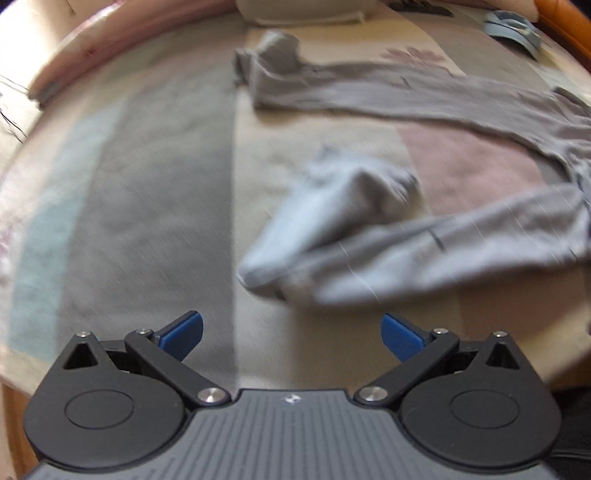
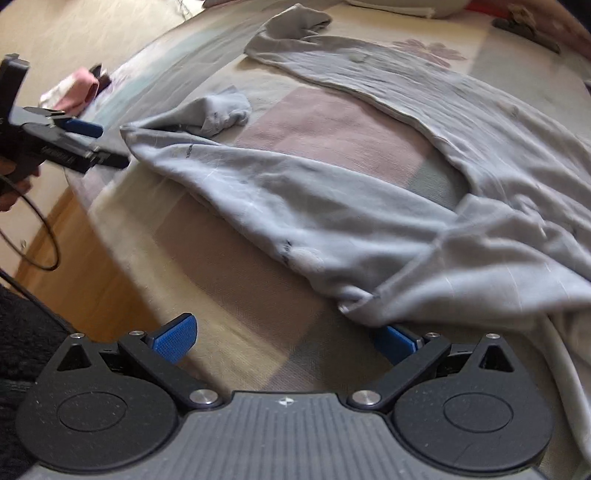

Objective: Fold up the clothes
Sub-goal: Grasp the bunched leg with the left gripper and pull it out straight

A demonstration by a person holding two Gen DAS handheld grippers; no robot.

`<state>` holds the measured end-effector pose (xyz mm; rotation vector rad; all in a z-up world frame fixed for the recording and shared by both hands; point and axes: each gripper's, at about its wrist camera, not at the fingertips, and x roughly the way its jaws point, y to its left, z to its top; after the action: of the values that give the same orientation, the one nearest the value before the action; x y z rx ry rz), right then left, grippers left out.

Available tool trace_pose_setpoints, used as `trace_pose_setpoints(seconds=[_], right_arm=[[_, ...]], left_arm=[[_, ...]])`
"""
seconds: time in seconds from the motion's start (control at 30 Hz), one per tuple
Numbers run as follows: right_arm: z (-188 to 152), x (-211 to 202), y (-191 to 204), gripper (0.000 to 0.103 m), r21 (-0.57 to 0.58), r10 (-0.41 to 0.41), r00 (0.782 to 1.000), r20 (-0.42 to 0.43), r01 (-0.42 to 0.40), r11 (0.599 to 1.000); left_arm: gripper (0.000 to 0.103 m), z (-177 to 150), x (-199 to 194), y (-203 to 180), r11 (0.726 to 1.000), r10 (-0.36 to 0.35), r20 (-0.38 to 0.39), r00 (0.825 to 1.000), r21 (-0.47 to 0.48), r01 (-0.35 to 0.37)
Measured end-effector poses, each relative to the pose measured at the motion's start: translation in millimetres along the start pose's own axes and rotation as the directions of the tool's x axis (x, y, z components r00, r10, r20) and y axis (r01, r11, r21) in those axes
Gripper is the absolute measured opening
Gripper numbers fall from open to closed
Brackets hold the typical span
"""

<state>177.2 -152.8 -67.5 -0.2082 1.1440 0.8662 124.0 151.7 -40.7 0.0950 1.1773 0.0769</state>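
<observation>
A pale grey garment (image 2: 332, 206) lies spread on the patchwork bed cover (image 2: 229, 277), with two long limbs that end in rumpled cuffs. In the left wrist view, the near limb (image 1: 424, 251) has its cuff (image 1: 332, 206) folded back, and the far limb (image 1: 369, 92) runs across the top. My left gripper (image 1: 291, 321) is open, just short of the near cuff, with nothing between its fingers. It also shows from the side as the left gripper (image 2: 110, 144), close to that cuff's tip. My right gripper (image 2: 286, 326) is open at the garment's wide near edge. Cloth overlaps its right fingertip.
A pale pillow (image 1: 306, 11) lies at the head of the bed, and a blue-grey object (image 1: 513, 27) at the far right. A pink cloth (image 2: 79, 90) sits near the bed's left edge. Below that edge are the wooden frame (image 2: 74, 258) and a black cable (image 2: 40, 240).
</observation>
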Motion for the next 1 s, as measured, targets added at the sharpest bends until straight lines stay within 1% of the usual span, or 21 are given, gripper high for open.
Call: trace_pose_setpoints(seconds=[0.1,0.17,0.2,0.3,0.43,0.5,0.6,0.7,0.73,0.77,0.83,0.87,0.93,0.97,1.0], right_arm=[[12,5,8,0.103,-0.026,0.011,1.000,-0.006,-0.012,1.000],[20,4,7,0.103,-0.029,0.026,1.000,0.013,-0.025,0.999],[24,3,5,0.103,-0.033,0.017,1.000,0.024,-0.016,0.999],[38,1,-2,0.103,-0.043,-0.013,0.998,0.056,0.015,0.999],[62,0,-15,0.103,-0.066,-0.046,0.992,0.116,0.054,0.996],[72,6,-26,0.103,-0.057,-0.060,0.990,0.127,0.068,0.996],[88,17,-45,0.103,-0.031,-0.082,0.987,0.136,0.087,0.996],[101,26,-65,0.103,0.011,-0.105,0.983,0.149,0.104,0.994],[104,25,-72,0.103,0.031,-0.126,0.980,0.155,0.122,0.992],[107,24,-77,0.103,0.052,-0.150,0.976,0.159,0.143,0.988],[110,14,-79,0.103,0.075,-0.181,0.967,0.178,0.170,0.983],[109,6,-77,0.103,0.066,-0.179,0.963,0.199,0.169,0.983],[104,-14,-67,0.103,0.021,-0.150,0.962,0.230,0.149,0.989],[103,-20,-60,0.103,-0.008,-0.133,0.964,0.230,0.139,0.990],[100,-23,-52,0.103,-0.041,-0.101,0.971,0.218,0.112,0.993]], left_arm=[[0.102,-8,8,-5,0.994,-0.111,-0.019,0.994,-0.007,0.111],[0.102,-6,14,-12,0.983,-0.183,-0.012,0.983,0.000,0.183],[0.102,-2,17,-15,0.978,-0.209,-0.005,0.978,0.010,0.209],[0.102,16,23,-21,0.966,-0.256,0.040,0.966,0.055,0.254],[0.102,51,31,-15,0.958,-0.283,0.111,0.953,0.074,0.276],[0.102,71,36,-14,0.961,-0.272,0.135,0.953,0.089,0.262],[0.102,98,43,-16,0.968,-0.233,0.178,0.956,0.133,0.212],[0.102,120,49,-12,0.978,-0.194,0.192,0.962,0.114,0.175],[0.102,124,48,-12,0.981,-0.180,0.199,0.963,0.109,0.160],[0.102,127,45,-11,0.983,-0.169,0.210,0.963,0.111,0.149],[0.102,126,36,-12,0.981,-0.172,0.226,0.959,0.127,0.146],[0.102,123,32,-12,0.980,-0.176,0.227,0.958,0.135,0.148],[0.102,113,27,-13,0.981,-0.158,0.210,0.965,0.140,0.131],[0.102,107,26,-13,0.984,-0.140,0.198,0.970,0.140,0.114],[0.102,99,25,-12,0.987,-0.115,0.187,0.976,0.133,0.091]])
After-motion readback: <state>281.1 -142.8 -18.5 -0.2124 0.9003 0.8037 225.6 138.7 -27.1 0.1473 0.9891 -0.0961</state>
